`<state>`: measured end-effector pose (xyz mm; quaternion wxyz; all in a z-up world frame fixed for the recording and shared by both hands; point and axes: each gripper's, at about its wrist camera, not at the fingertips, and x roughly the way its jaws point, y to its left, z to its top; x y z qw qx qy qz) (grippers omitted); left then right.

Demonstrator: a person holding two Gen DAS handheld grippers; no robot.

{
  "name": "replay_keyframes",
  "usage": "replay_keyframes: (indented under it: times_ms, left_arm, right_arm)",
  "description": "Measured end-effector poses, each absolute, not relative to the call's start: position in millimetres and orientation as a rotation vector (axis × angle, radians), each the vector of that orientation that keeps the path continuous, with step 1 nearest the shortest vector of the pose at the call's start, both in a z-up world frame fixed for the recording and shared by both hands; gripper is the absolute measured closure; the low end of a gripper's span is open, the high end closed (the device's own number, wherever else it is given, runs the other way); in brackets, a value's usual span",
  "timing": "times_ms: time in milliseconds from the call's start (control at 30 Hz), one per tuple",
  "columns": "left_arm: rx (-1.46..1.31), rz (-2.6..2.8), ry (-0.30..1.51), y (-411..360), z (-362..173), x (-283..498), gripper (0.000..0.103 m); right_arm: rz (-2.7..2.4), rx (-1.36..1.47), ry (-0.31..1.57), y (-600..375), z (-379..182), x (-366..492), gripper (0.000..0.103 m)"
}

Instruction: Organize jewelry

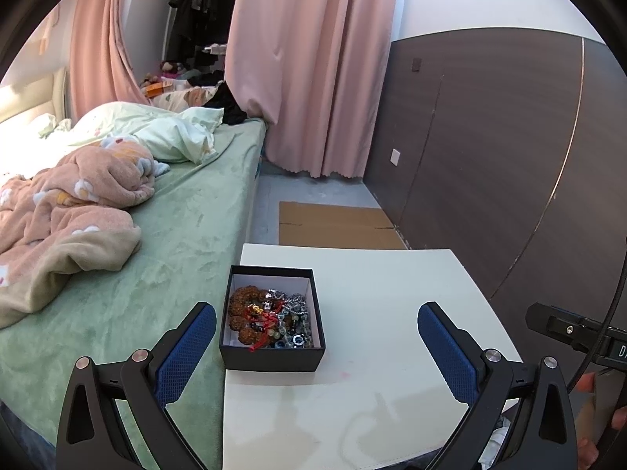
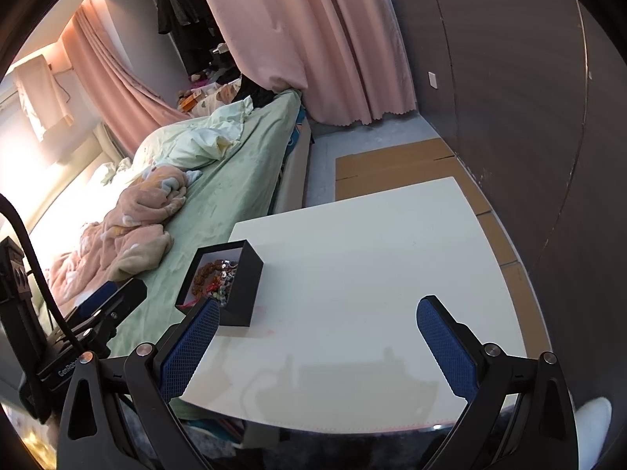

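Note:
An open black box [image 1: 272, 356] stands at the left edge of the white table [image 1: 392, 333]. It holds a tangle of jewelry [image 1: 268, 321]: brown bead bracelets, red cord, silver chain, glass beads. My left gripper [image 1: 316, 323] is open and empty, hovering just in front of the box. In the right wrist view the box [image 2: 241, 290] sits at the table's [image 2: 372, 274] left edge, with the jewelry [image 2: 213, 278] inside. My right gripper [image 2: 317, 319] is open and empty above the table, right of the box. The left gripper [image 2: 106, 301] shows at the left.
A bed [image 1: 176, 235] with green sheet and pink blanket [image 1: 66, 211] adjoins the table's left side. Flat cardboard [image 1: 337, 225] lies on the floor beyond the table. A dark panelled wall [image 1: 509, 137] runs along the right. Pink curtains [image 1: 305, 70] hang behind.

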<state>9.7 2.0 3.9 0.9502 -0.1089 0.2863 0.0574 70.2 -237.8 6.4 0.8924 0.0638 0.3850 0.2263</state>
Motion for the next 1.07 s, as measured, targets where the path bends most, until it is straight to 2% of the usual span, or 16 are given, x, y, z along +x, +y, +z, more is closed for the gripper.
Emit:
replay_keyframes:
  times_ms: [1067]
  left_arm:
    - [-0.205, 0.113, 0.591, 1.3, -1.0, 14.0, 0.0]
  right_arm:
    - [0.461, 0.137, 0.818, -243.4, -1.3, 70.4, 0.002]
